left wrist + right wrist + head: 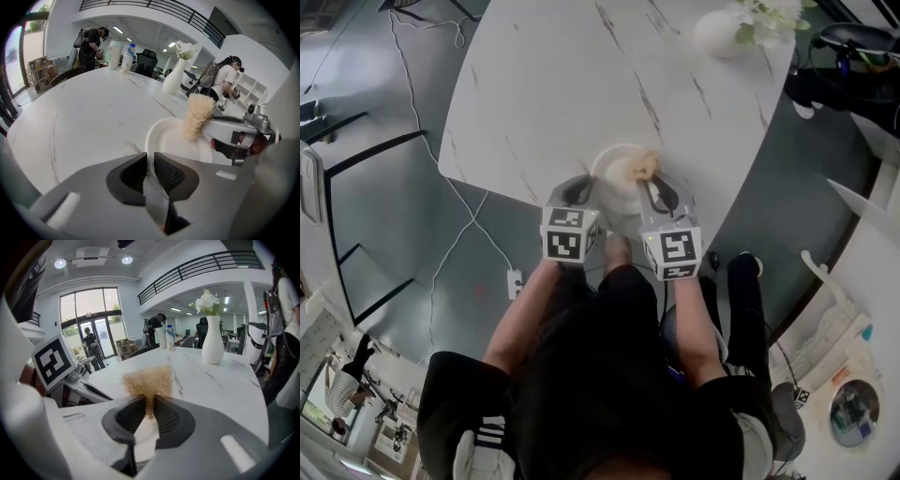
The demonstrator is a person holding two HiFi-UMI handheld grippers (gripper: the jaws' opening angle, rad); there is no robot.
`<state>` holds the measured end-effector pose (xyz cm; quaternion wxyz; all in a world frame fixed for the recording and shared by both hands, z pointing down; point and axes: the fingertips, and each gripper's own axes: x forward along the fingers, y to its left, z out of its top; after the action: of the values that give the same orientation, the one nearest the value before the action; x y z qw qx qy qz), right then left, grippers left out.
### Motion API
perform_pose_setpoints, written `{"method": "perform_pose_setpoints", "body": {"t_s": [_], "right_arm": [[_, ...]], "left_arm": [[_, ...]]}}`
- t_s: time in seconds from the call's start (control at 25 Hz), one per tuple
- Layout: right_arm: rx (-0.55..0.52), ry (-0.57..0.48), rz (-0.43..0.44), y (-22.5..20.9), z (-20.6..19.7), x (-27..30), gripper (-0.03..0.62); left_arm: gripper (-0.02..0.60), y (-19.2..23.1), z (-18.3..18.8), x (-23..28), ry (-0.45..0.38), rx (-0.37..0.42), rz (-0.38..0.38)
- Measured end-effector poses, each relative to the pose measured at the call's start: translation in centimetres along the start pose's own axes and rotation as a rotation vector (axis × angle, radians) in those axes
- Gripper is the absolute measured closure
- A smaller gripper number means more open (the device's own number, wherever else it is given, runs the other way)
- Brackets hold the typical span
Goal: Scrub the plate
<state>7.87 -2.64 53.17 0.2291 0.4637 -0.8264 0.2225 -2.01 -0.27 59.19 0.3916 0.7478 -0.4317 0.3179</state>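
Two grippers work on one white plate, which sits on the marble table close to its near edge, directly in front of the person. Left gripper: jaws nearly together, pinching the plate's near rim, which runs between the pads. Right gripper: jaws pressed on a tan fibrous scourer, gripped at its lower part, with the bulk standing out beyond the tips. In the left gripper view the scourer touches the plate's inner face on its right side. A white vase with flowers stands well apart, at the table's far side. Cables lie on the floor left of the table.
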Motion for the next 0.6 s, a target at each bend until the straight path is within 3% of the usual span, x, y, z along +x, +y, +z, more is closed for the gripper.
{"method": "perform_pose_setpoints", "body": {"t_s": [0.6], "right_arm": [[-0.001,-0.013,-0.061,-1.7,0.2,-1.7,0.539]], "left_arm": [[0.528,-0.1,0.1,0.0,-0.012,0.003,0.008]]}}
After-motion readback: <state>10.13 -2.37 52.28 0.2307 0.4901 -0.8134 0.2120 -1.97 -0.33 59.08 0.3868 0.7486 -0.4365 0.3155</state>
